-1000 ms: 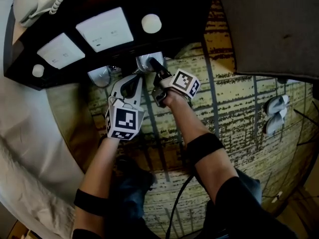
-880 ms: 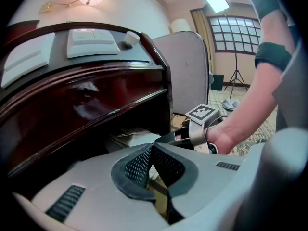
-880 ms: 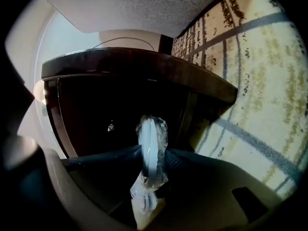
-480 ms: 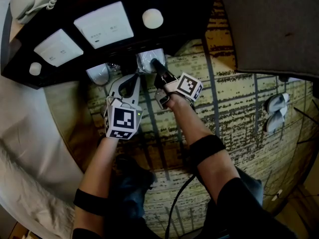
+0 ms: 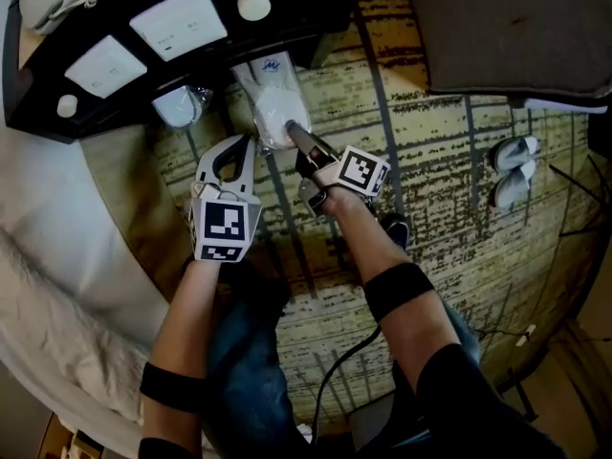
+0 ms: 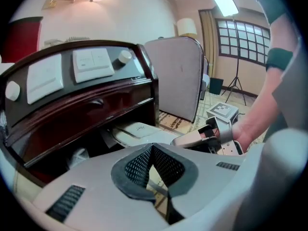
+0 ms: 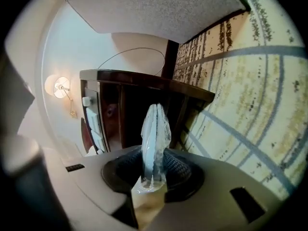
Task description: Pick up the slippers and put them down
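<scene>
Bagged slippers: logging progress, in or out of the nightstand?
Mostly out: bagged slippers show over the carpet, far end at the nightstand edge; the right gripper has just closed on them.

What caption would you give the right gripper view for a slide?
Right gripper clamps plastic-wrapped slippers before a dark wooden cabinet.

Scene is viewed steeply downward from head height. Left gripper view is aimed closely at the dark cabinet [image 6: 86, 114]; right, seemingly rolled sideways, likewise. Wrapped slippers [image 5: 273, 113] are shared by all.
</scene>
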Demonstrator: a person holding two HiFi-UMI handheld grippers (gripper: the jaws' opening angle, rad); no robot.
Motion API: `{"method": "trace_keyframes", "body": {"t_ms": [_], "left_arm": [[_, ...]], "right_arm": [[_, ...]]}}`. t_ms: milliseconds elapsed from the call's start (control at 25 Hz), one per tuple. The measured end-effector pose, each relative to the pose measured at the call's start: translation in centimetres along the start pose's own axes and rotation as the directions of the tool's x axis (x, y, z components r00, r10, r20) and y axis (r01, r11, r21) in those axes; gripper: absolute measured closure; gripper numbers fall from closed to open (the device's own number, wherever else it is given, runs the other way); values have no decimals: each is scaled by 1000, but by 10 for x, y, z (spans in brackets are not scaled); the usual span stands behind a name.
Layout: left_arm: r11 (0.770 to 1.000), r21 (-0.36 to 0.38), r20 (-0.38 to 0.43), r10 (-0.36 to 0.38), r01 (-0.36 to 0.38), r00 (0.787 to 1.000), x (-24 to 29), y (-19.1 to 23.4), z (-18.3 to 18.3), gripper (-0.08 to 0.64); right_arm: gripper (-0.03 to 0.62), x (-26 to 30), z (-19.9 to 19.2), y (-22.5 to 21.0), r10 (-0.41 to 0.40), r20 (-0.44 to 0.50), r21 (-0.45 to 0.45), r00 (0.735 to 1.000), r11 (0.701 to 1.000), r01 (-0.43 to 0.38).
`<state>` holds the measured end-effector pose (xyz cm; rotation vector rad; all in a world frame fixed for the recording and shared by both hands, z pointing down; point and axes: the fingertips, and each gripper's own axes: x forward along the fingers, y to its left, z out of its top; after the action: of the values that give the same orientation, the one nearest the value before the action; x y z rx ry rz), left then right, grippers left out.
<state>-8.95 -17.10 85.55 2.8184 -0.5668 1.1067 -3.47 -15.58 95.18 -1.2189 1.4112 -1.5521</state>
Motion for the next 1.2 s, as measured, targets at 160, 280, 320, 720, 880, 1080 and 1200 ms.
{"method": "trace_keyframes", "body": {"t_ms": [160, 280, 320, 720, 880, 1080, 1200], "left_arm": [[999, -45, -53, -16, 13, 998, -34, -29, 4, 572], [998, -48, -55, -33, 30, 998, -46, -48, 13, 572], [999, -41, -52, -39, 37, 998, -48, -54, 16, 572], [996, -30, -63, -88, 86, 994, -21, -108, 16, 572], [994, -16, -77, -106, 105, 991, 2, -119, -1, 572], [989, 25, -102, -142, 145, 985, 16, -136, -24, 572], [985, 35, -100, -162, 166, 982, 21, -140, -24, 572]], "right_arm": [[471, -49, -22, 21, -42, -28, 9, 999, 999, 43], [471, -84, -31, 22, -96, -58, -25, 994, 995, 94], [471, -95, -33, 21, -112, -69, -36, 991, 993, 109], [471, -160, -39, -24, -239, -153, -122, 959, 967, 222], [471, -165, -33, -66, -262, -126, -116, 957, 962, 249], [468, -174, -38, -107, -315, -108, -113, 943, 946, 303], [459, -181, -37, -123, -354, -95, -137, 930, 930, 340]]}}
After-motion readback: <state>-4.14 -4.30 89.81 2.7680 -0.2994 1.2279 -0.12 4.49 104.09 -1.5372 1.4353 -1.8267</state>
